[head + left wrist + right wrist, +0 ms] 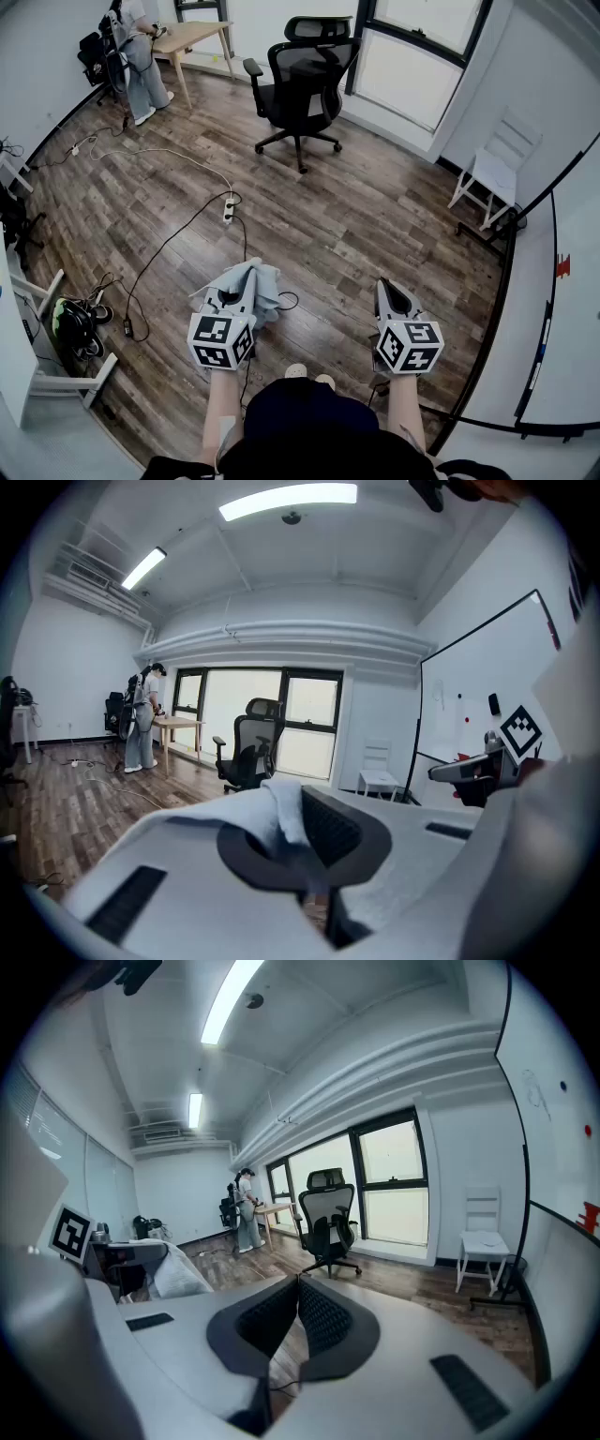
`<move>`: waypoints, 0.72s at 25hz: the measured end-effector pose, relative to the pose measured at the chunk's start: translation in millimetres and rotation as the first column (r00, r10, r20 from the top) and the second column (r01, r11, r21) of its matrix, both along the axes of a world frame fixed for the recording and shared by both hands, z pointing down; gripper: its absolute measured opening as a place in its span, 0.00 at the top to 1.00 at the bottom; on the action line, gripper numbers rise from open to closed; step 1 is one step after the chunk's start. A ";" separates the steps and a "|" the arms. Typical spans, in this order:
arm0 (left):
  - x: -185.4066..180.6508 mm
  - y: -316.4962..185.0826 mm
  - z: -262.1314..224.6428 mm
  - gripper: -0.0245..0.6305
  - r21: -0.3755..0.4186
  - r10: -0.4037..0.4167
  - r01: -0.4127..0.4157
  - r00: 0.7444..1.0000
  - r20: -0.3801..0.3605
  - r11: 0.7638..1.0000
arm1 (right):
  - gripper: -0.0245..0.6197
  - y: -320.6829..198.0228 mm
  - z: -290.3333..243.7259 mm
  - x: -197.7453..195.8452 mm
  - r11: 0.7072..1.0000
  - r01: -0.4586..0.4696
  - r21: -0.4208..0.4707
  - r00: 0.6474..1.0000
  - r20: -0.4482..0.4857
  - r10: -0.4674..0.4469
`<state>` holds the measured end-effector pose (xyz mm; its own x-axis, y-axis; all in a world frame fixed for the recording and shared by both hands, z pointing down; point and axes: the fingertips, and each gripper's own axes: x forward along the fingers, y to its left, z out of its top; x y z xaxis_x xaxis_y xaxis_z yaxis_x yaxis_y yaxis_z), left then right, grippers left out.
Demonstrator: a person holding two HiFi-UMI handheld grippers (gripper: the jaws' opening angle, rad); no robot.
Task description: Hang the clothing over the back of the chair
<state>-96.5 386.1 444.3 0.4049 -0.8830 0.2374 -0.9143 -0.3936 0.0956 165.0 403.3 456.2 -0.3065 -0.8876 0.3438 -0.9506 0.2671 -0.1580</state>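
**Clothing gripped, chair not yet reached**

The left gripper is clamped on the pale blue clothing. In the left gripper view the fabric is pinched between the pads and bunches up over the jaws. The right gripper is closed too, its pads meeting with nothing between them. Both are held low in front of the person, above the wooden floor.

The black office chair stands well apart, across the room near the windows, and its mesh back is bare. The pickup looks done, but nearly everything else is left: carrying the clothing to the chair, raising it above the backrest and draping it so it hangs down both sides. The free right gripper will probably be needed to spread the bunched fabric. Cables trail over the floor to the person's left, a possible snag underfoot
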 end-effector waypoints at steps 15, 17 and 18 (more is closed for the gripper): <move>16.1 42.7 -11.3 0.94 0.022 -0.001 0.003 0.999 -0.053 1.000 | 0.92 32.6 -11.6 10.9 0.999 0.018 0.035 0.998 0.055 -0.019; 14.5 44.2 -12.8 0.94 0.026 -0.002 0.004 0.998 -0.062 1.000 | 0.92 33.6 -12.6 8.3 0.999 0.022 0.039 0.998 0.052 -0.024; 13.5 44.8 -13.6 0.94 0.028 -0.002 0.004 0.998 -0.064 1.000 | 0.91 34.2 -13.6 6.7 0.999 0.022 0.041 0.998 0.052 -0.024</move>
